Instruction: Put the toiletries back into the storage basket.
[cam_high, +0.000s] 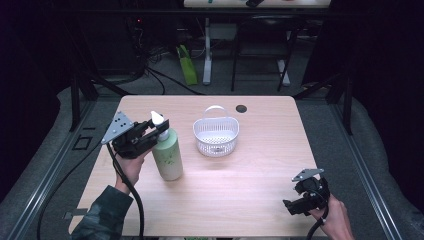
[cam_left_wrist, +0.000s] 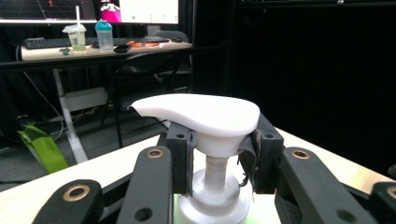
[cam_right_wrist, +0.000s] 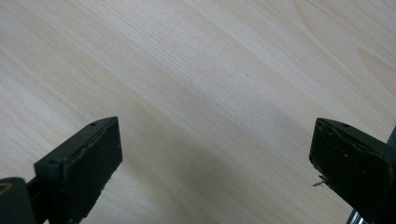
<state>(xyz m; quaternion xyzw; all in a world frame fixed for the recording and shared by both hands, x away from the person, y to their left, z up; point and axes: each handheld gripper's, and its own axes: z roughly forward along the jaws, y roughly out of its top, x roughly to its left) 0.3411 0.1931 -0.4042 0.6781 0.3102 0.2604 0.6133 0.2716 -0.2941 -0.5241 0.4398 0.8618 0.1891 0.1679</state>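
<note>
Gripping pump bottle (cam_high: 167, 152) upright at table's (cam_high: 250, 190) left | left gripper (cam_high: 152, 131) clamping its neck under the white pump head (cam_left_wrist: 201, 114) | basket (cam_high: 216, 136) lying just right | right gripper (cam_high: 295, 207) idling, jaws wide apart, farther off.

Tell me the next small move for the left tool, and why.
Probably lift straight up: the left tool is shut on the white pump neck of the upright green plastic bottle, which stands on the wooden table beside the white plastic basket.
</note>
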